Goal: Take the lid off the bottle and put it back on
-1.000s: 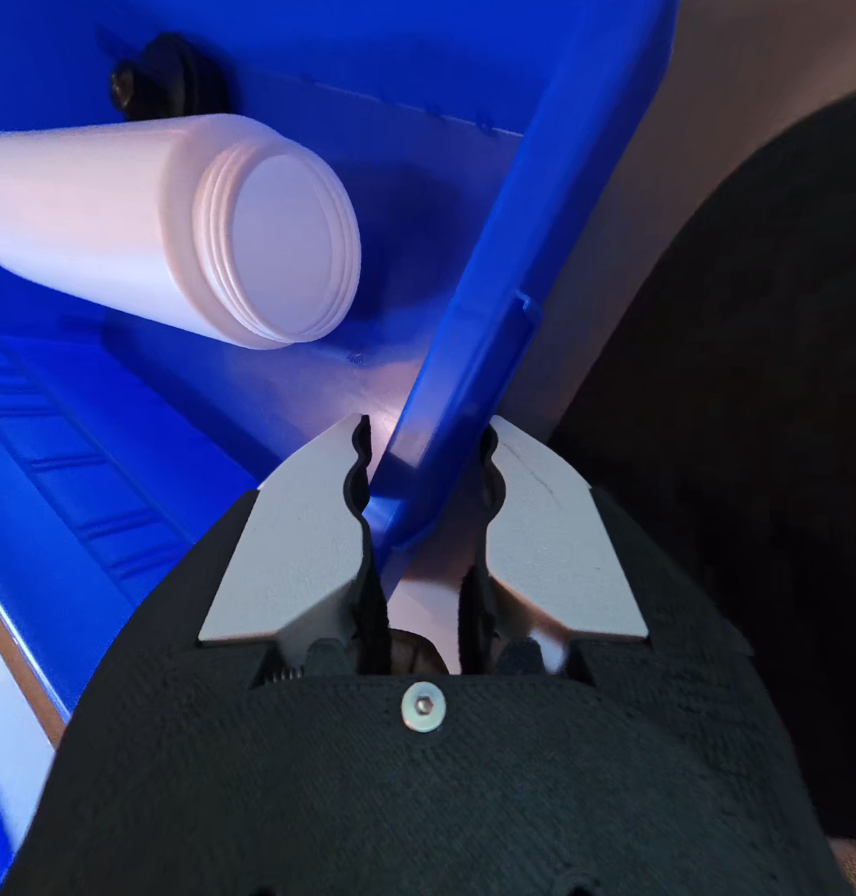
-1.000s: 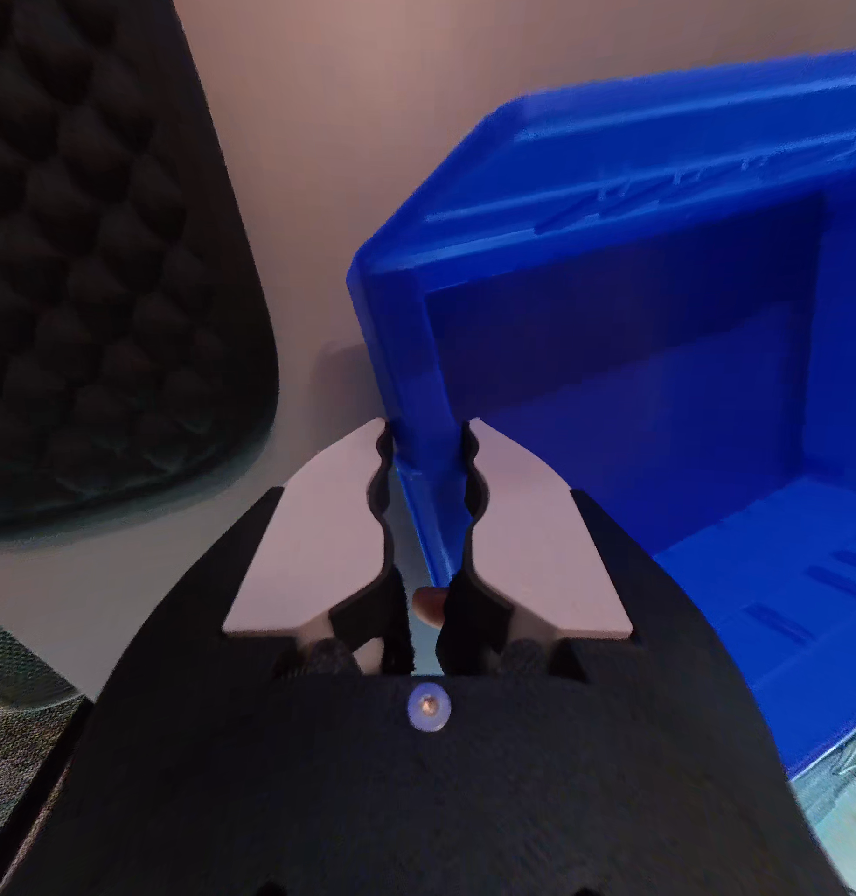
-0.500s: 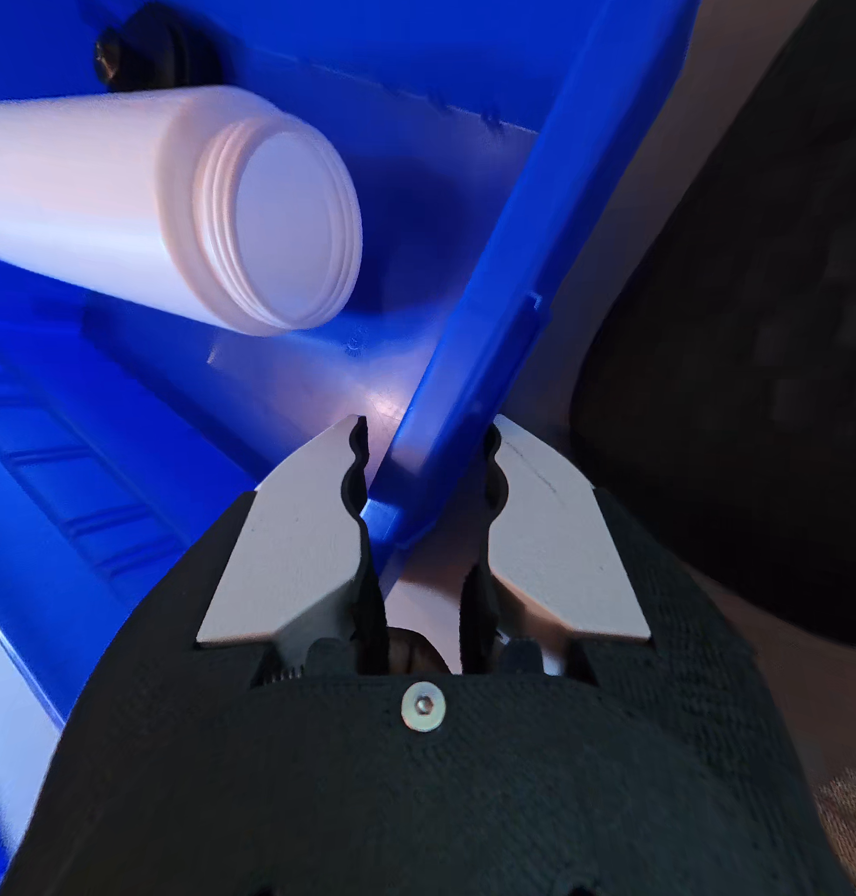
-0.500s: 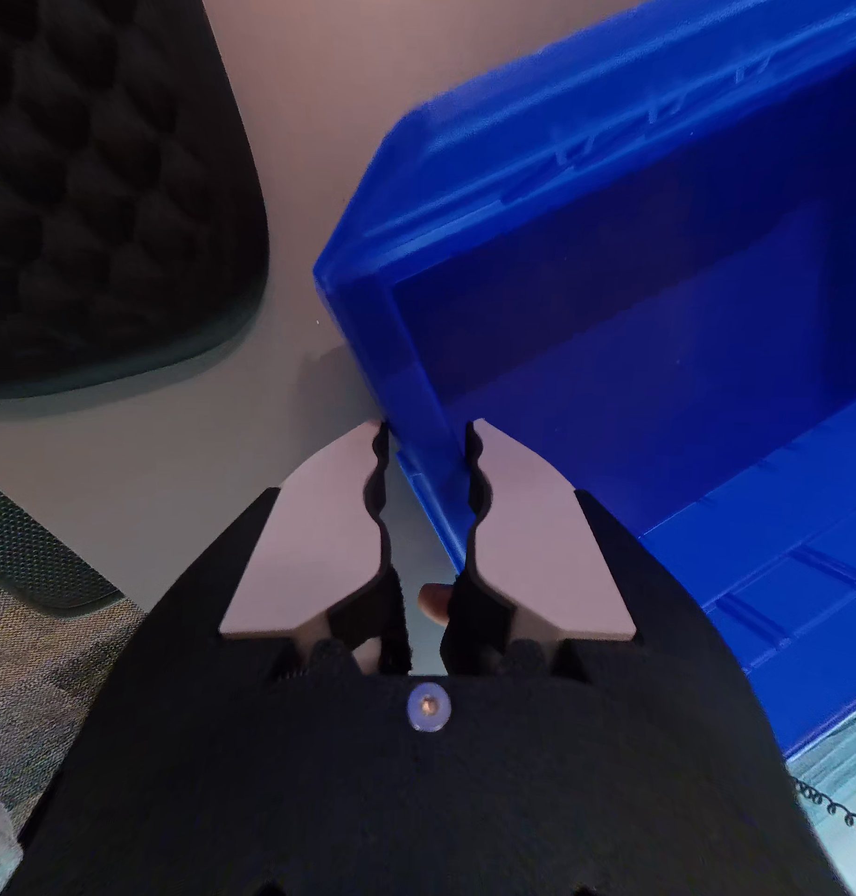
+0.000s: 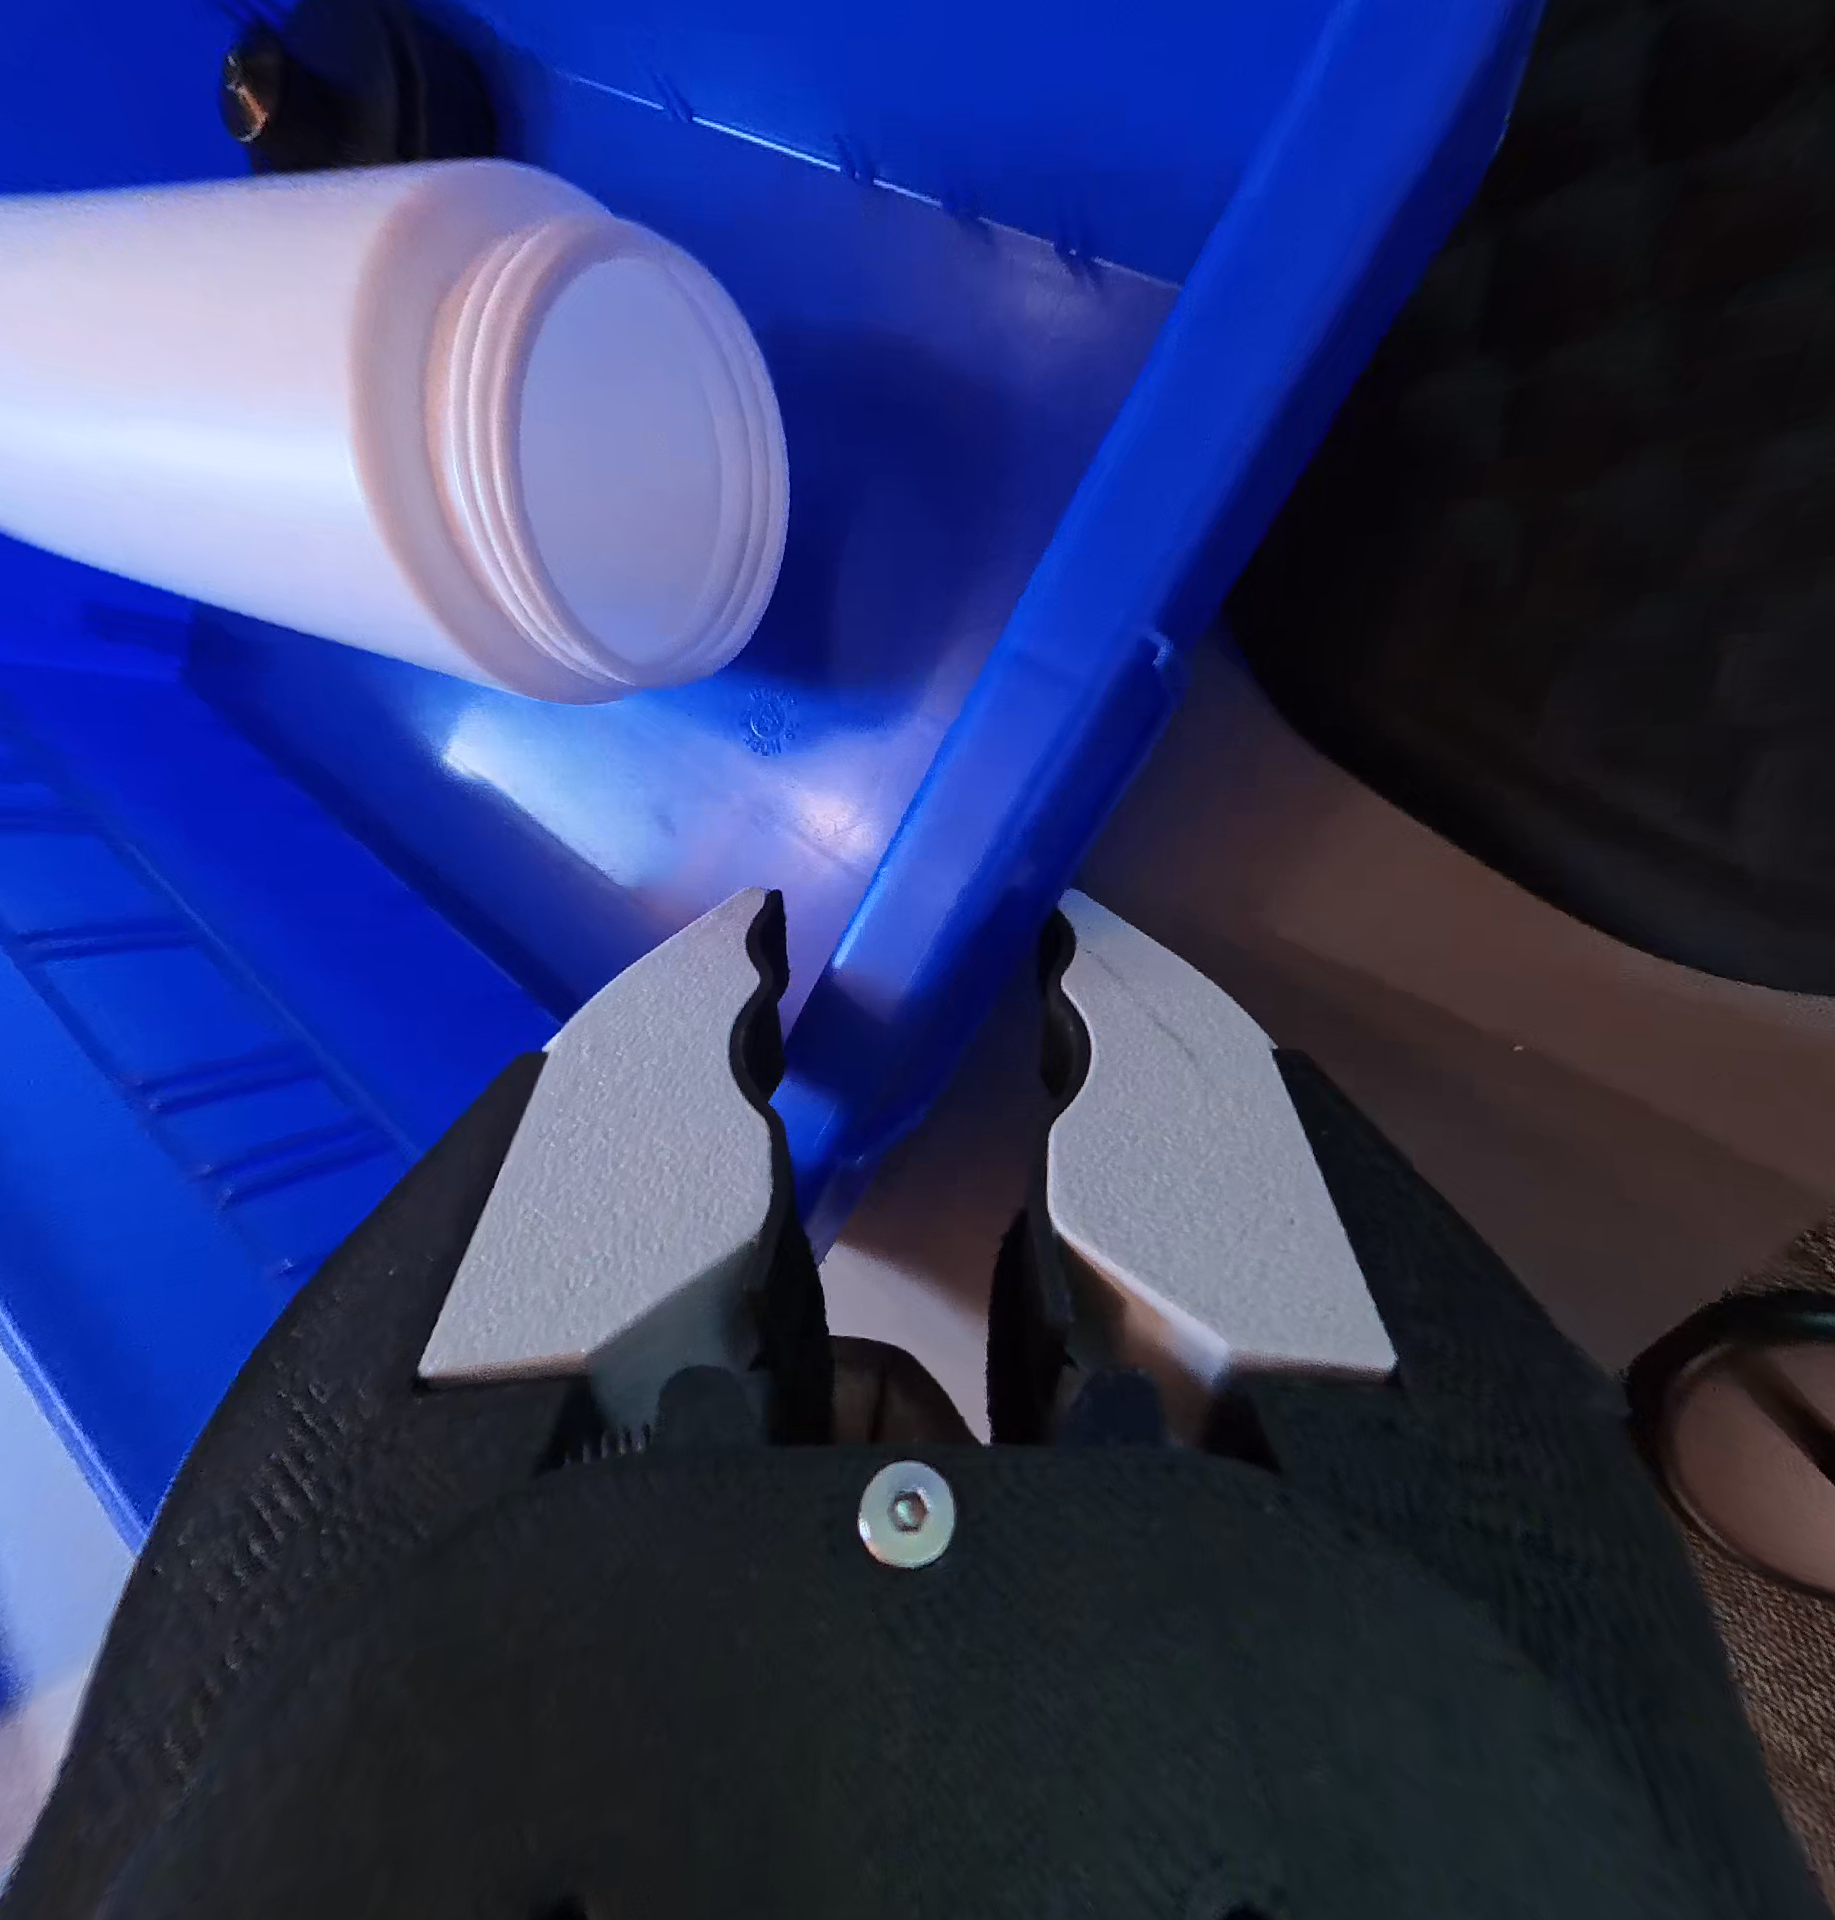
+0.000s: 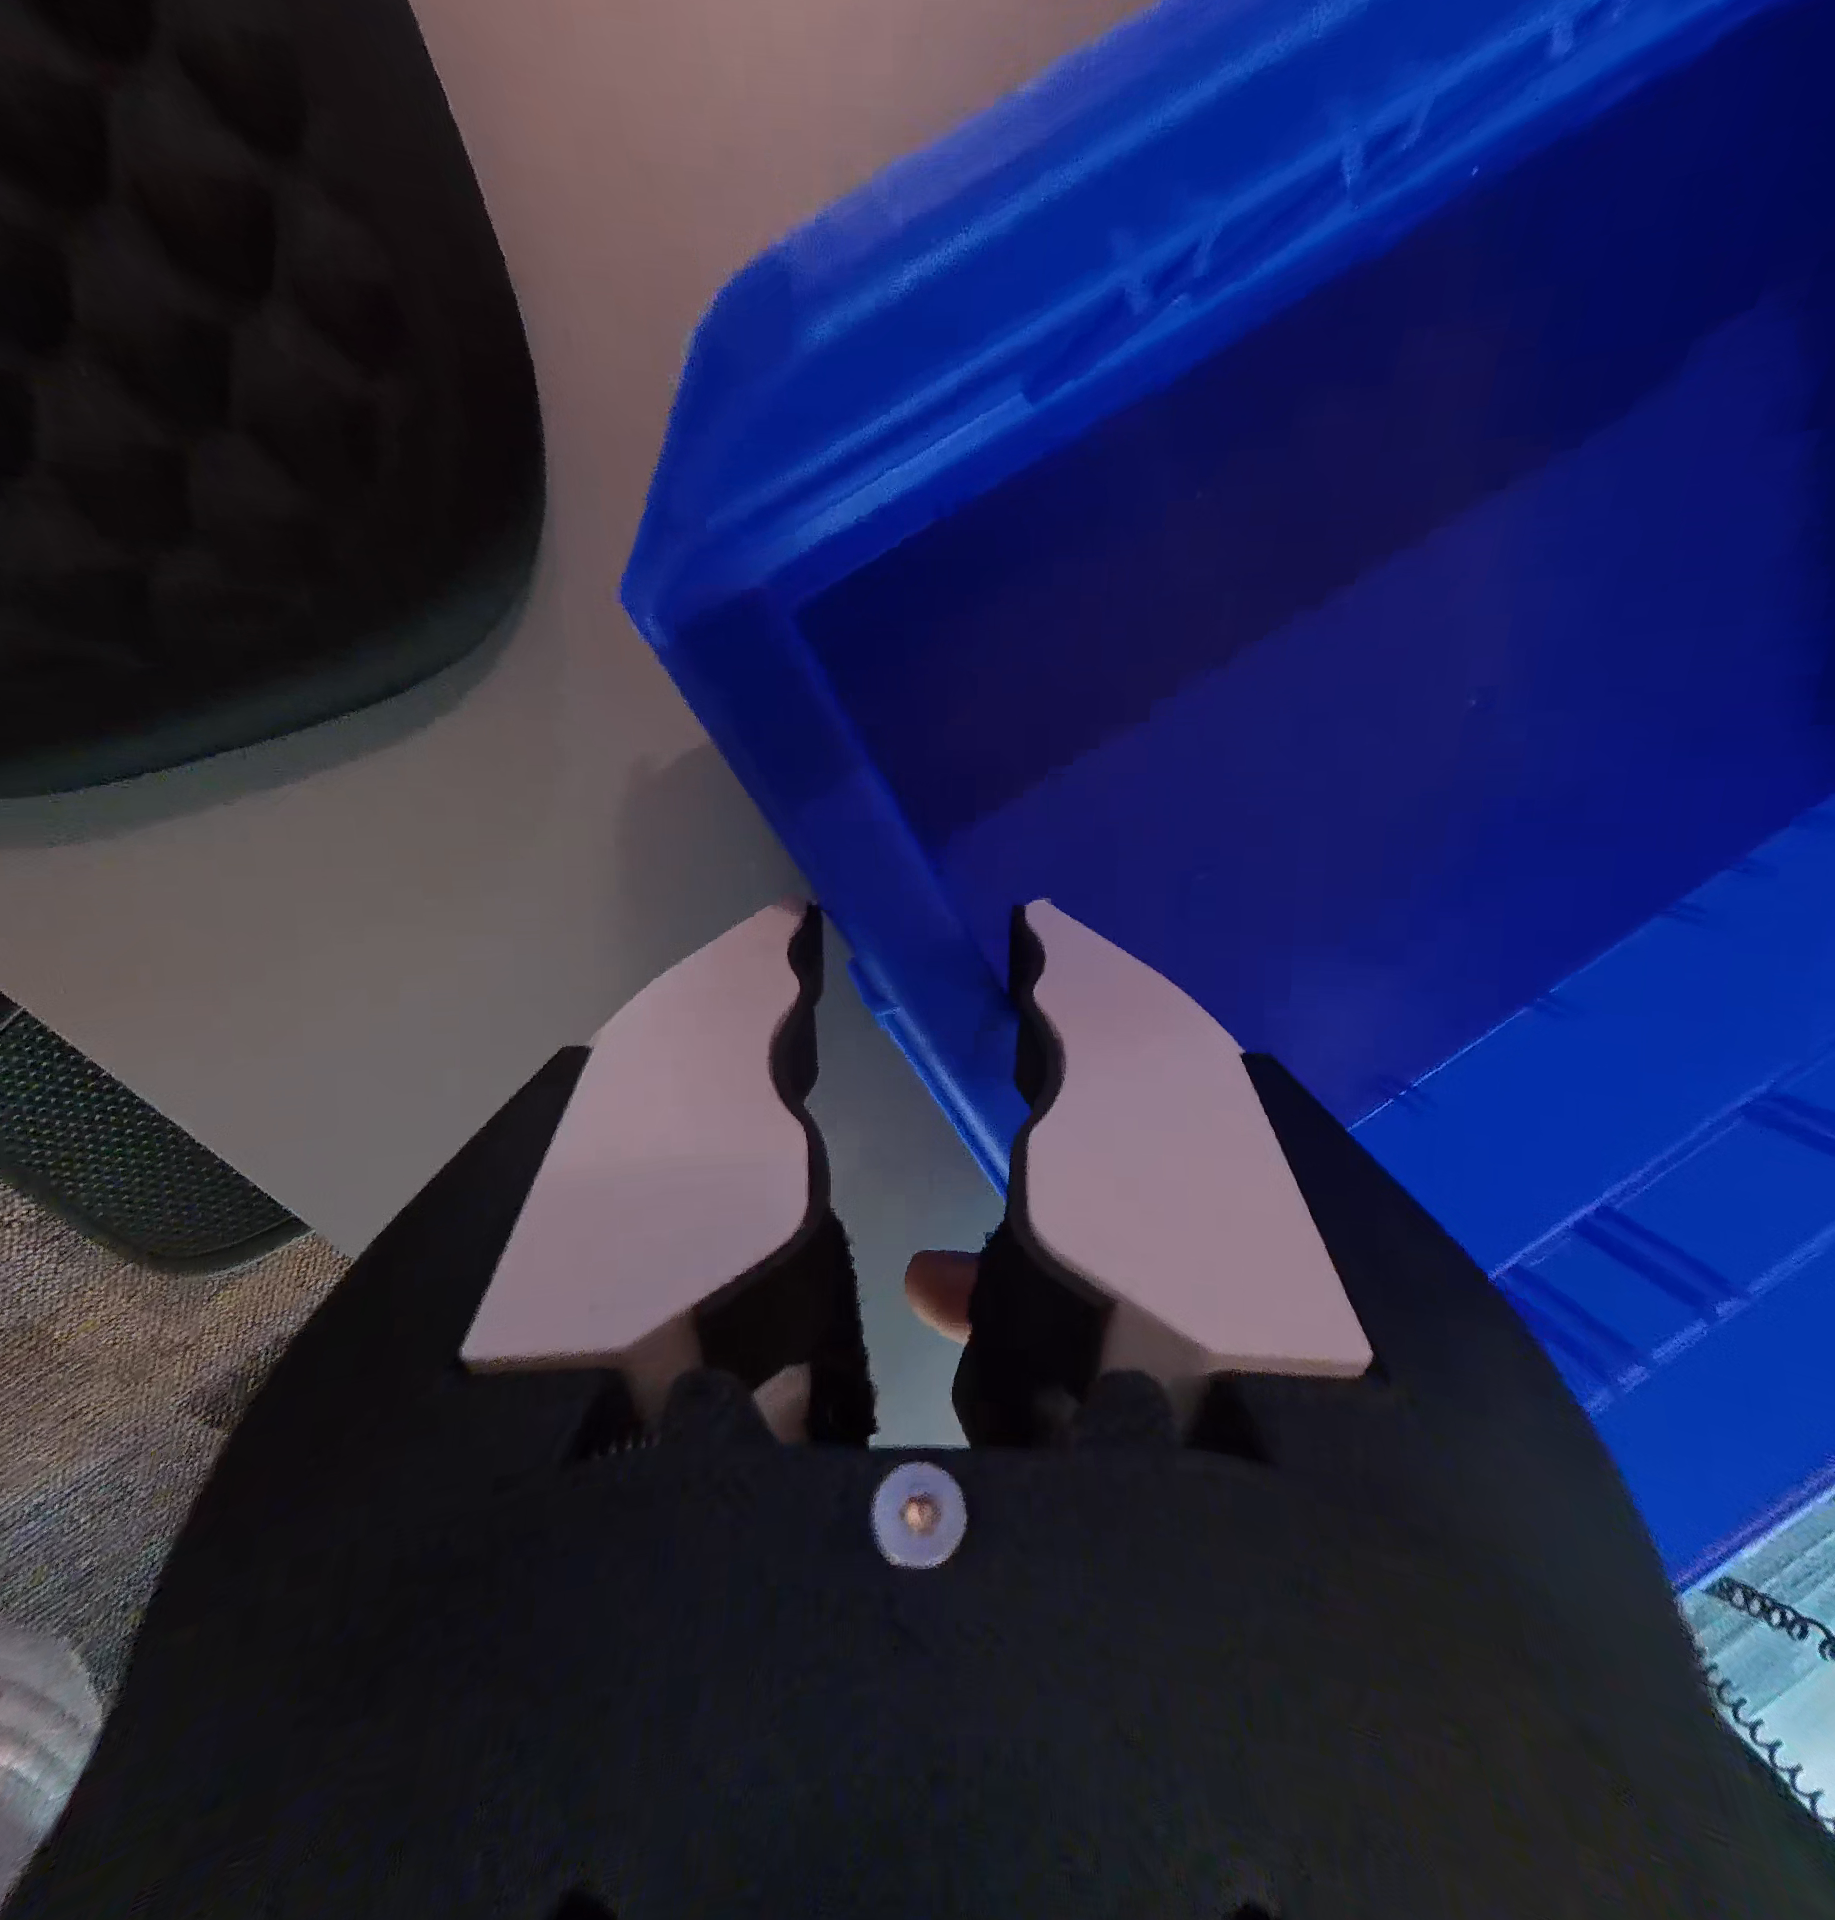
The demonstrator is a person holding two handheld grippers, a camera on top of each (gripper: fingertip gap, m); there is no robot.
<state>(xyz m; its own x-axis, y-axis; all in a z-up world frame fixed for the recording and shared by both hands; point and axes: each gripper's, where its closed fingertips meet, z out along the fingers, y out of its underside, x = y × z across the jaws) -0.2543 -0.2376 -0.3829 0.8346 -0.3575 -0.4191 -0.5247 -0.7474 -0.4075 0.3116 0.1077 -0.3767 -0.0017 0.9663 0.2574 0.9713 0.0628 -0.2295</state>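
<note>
Left gripper [image 5: 913,997] faces white, lidless, thread-necked bottle [image 5: 269,416] lying sideways.

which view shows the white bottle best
The left wrist view. The white bottle lies on its side inside the blue bin, its threaded end turned toward the camera. The right wrist view shows only another corner of the bin, between the right gripper's jaws, and no bottle.
</note>
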